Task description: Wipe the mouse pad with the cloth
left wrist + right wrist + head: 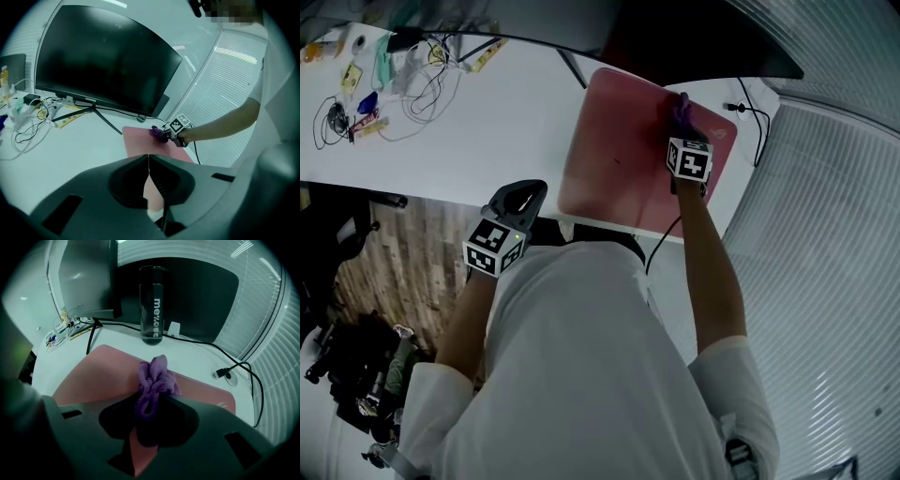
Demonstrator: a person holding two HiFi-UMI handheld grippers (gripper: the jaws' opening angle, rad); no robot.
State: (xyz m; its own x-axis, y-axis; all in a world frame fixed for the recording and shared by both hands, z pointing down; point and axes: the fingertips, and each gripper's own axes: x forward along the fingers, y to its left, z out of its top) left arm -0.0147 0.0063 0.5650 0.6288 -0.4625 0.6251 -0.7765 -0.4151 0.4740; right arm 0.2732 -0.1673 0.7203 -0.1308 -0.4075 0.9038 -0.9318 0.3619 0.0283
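Note:
A pink mouse pad (614, 159) lies on the white desk (487, 131), right of centre. My right gripper (682, 122) is over the pad's far right part, shut on a bunched purple cloth (154, 380) that rests on the pad (103, 376). The cloth (682, 111) pokes out beyond the jaws. My left gripper (528, 193) hangs at the desk's near edge, left of the pad, jaws shut with nothing between them (149, 161). From the left gripper view I see the pad (140, 138), the cloth (158, 133) and the right gripper behind it.
A large dark monitor (103, 61) stands at the back of the desk. A black bottle (153, 305) stands just beyond the pad. A black cable with a plug (222, 372) lies to the pad's right. Cables and small items (384, 80) clutter the far left.

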